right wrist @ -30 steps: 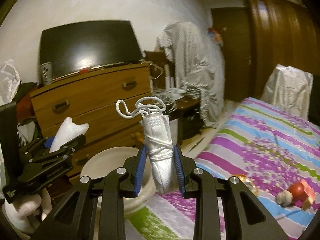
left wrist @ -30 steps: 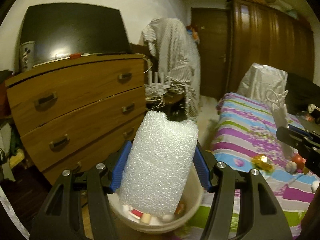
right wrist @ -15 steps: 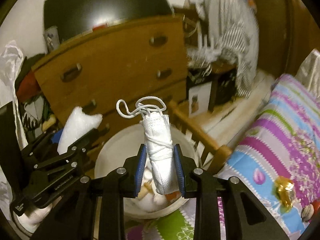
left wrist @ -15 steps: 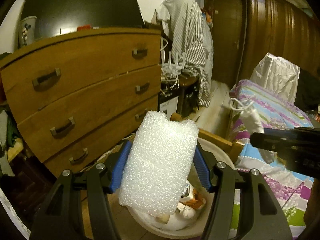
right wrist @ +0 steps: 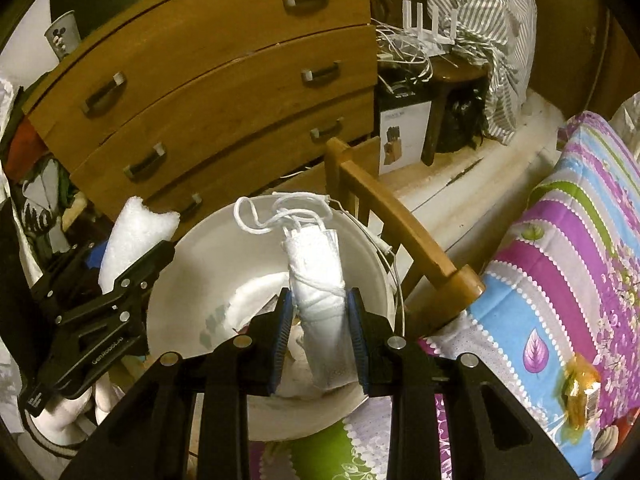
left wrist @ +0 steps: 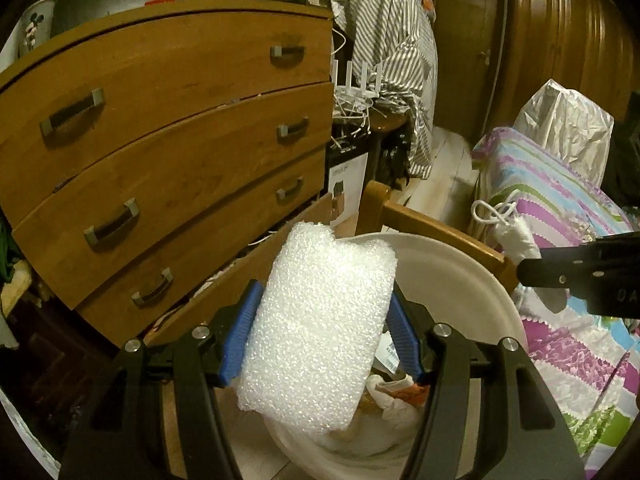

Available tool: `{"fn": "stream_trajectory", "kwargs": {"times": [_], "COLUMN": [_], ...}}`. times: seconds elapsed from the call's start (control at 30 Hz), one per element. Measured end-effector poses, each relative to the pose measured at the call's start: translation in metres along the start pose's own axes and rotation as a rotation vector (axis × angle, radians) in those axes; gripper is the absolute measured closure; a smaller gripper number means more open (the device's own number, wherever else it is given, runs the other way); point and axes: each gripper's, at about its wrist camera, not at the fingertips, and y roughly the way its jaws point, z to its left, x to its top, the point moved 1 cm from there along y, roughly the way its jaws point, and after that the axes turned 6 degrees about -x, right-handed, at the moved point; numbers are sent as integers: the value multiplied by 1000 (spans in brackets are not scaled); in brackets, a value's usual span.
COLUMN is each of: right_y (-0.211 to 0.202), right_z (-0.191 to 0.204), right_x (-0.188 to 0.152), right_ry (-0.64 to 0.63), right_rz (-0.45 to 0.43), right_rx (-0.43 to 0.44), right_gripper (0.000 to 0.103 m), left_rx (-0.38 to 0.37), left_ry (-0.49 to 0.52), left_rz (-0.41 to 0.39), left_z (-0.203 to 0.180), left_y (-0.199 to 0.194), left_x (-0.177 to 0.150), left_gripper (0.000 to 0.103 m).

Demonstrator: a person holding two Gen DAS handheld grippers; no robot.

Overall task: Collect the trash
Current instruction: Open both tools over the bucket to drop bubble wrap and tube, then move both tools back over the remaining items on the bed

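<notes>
A thick white block of bubbly packing foam (left wrist: 320, 328), with rounded corners and a notch at its top edge, stands upright between the blue pads of the left gripper (left wrist: 320, 336), over the near rim of a round cream plastic bucket (left wrist: 472, 272). A rolled white face mask (right wrist: 320, 300), bound with its own ear cord whose loops stick out at the top, hangs over the middle of that same bucket (right wrist: 180, 280).

Crumpled white paper and some orange scraps already lie in the bucket. It stands on the floor between a brown wooden chest of drawers (left wrist: 160, 140) with metal handles and a bed with a striped, flowered cover (right wrist: 560, 260). The bed's wooden foot rail (right wrist: 400, 224) runs just beside the bucket's far rim. A gold crumpled wrapper (right wrist: 576, 384) lies on the cover near the bed's edge. A striped grey cloth (left wrist: 392, 40) hangs further back.

The left gripper is clamped on the foam block, moderately wide. The right gripper (right wrist: 320, 344) is narrow, pinching the mask at its lower half.
</notes>
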Motion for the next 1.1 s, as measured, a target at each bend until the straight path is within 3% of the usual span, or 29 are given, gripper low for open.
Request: {"fn": "stream_trajectory", "kwargs": {"times": [0.37,0.43,0.5,1.1], "right_y": [2,4,3,-22], "right_z": [-3,-4,-5,-10], "right_x": [-2,-2,-2,-11], "right_ry": [0,5,13,35], "right_rz": [0,-4,-12,-58], "right_rx": [12,23,27,33], "right_gripper": [71,65,62,61], "left_rx": [11,26,35,33], "left_ry": [4,2,-4,-3], "left_rz": [7,15,12,0], "left_z": [0,1,3,0], "left_y": [3,7,8,-3], "left_x": [-1,0,-1,0], "left_gripper": [42,28,25,25]}}
